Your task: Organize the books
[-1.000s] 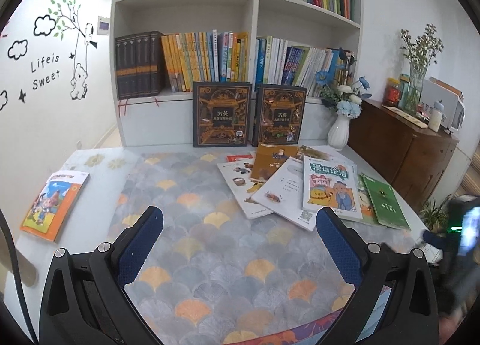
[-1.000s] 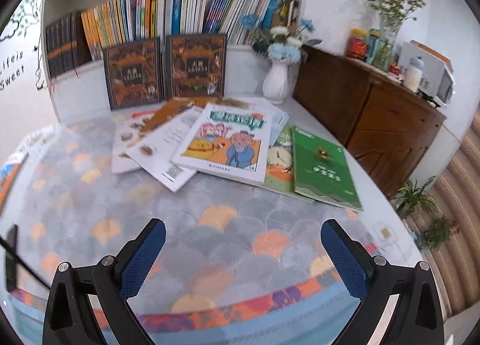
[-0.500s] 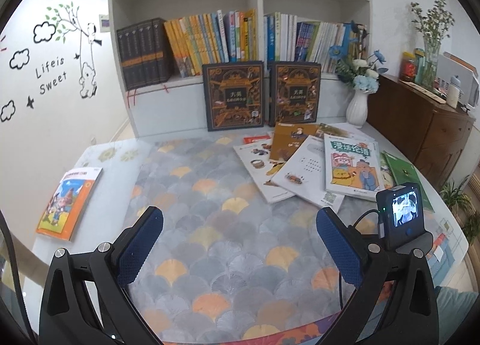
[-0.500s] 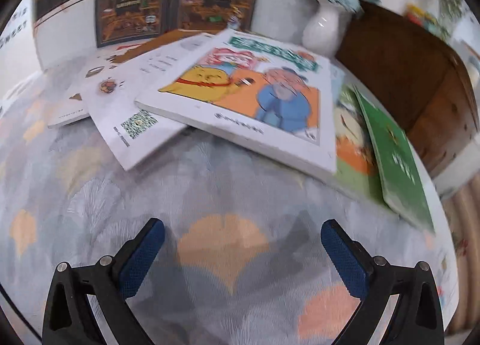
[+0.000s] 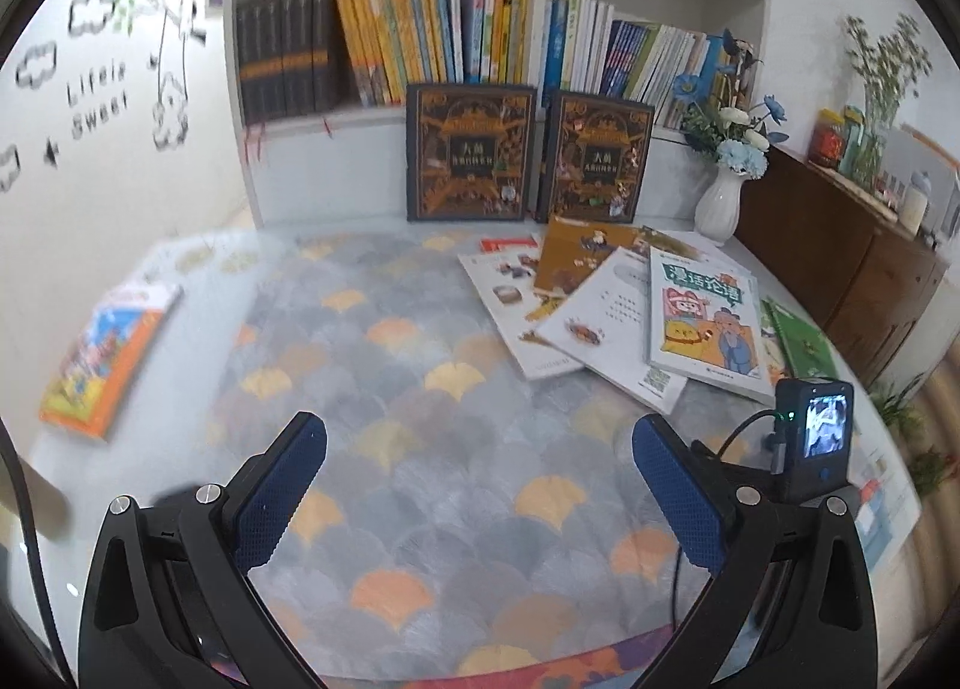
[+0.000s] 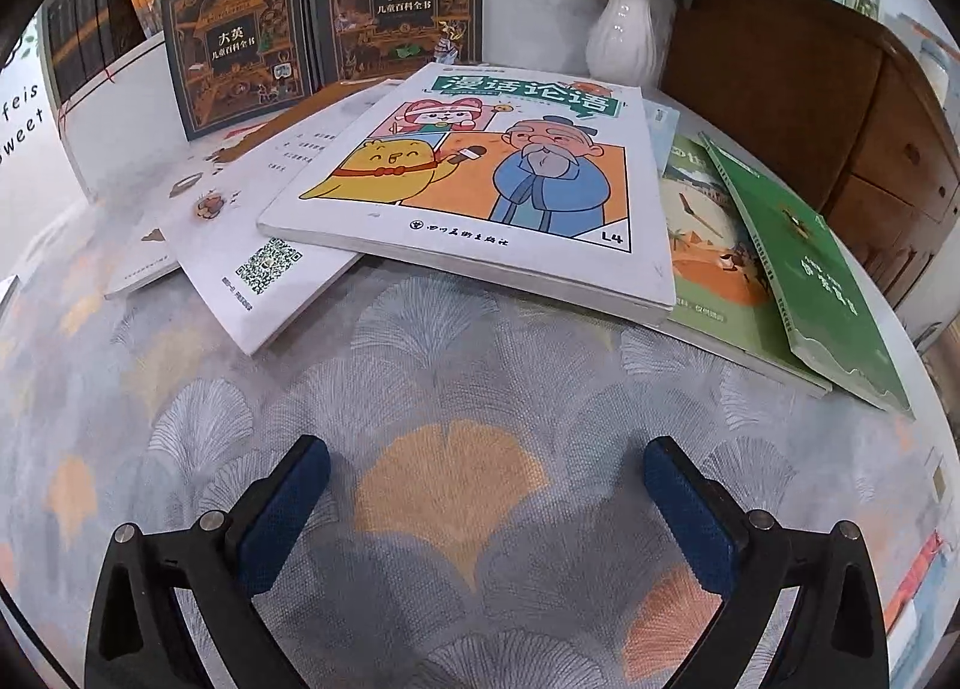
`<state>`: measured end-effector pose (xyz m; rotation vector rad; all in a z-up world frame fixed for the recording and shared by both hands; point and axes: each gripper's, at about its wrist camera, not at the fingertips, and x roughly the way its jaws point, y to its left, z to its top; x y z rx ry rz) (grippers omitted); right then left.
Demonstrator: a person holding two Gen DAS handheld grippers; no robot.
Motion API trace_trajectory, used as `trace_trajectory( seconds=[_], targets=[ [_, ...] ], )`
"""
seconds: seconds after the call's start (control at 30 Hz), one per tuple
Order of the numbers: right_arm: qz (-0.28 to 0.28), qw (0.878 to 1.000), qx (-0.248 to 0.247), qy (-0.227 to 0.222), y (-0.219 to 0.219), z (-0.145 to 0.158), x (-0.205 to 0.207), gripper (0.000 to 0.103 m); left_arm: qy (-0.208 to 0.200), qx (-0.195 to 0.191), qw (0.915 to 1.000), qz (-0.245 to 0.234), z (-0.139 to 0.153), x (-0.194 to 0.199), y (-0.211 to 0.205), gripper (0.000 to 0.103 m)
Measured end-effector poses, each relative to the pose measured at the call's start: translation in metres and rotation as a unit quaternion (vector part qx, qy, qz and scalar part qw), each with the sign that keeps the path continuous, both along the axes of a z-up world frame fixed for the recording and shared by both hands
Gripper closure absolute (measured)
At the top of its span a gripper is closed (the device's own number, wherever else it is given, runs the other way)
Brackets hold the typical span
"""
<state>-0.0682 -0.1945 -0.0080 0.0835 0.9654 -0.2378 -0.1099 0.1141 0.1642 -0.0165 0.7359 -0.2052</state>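
A loose pile of books lies on the patterned tablecloth. On top is a white cartoon book [image 6: 480,179] [image 5: 705,317], over a white book with a QR code [image 6: 264,257] and two green books [image 6: 804,263]. My right gripper [image 6: 486,467] hovers open just short of the cartoon book's near edge, nothing between its fingers. My left gripper [image 5: 480,443] is open and empty above the middle of the table, left of the pile. An orange book [image 5: 108,353] lies alone at the table's left edge. Two dark encyclopedias [image 5: 468,152] stand against the bookshelf.
A bookshelf [image 5: 540,17] packed with upright books rises behind the table. A white vase of flowers [image 6: 624,29] stands at the table's back right. A brown wooden cabinet [image 6: 840,107] runs along the right. The right gripper's camera [image 5: 813,437] shows beside my left gripper.
My right gripper has dropped low and moved in toward the cartoon book, which now fills its view. My left gripper has shifted slightly closer to the shelf; both stay open.
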Motion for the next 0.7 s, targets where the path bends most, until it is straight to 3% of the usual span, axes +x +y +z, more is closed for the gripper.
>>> trace_trajectory(
  seconds=[0.17, 0.3, 0.5, 0.7],
  targets=[
    [0.000, 1.000, 0.000, 0.000, 0.000, 0.000, -0.001, 0.000, 0.026, -0.012, 0.9995, -0.010, -0.010, 0.012, -0.009, 0.001],
    [0.000, 1.000, 0.000, -0.001, 0.000, 0.000, -0.001, 0.000, -0.001, -0.013, 0.9996, -0.024, 0.003, 0.002, -0.019, 0.001],
    [0.000, 1.000, 0.000, -0.001, 0.000, 0.000, -0.001, 0.000, 0.002, 0.001, 0.9992, -0.040, -0.003, -0.008, -0.027, 0.001],
    [0.000, 1.000, 0.000, -0.001, -0.001, 0.000, -0.001, 0.000, 0.026, -0.036, 0.9986, -0.030, -0.010, -0.010, -0.020, 0.001]
  ],
)
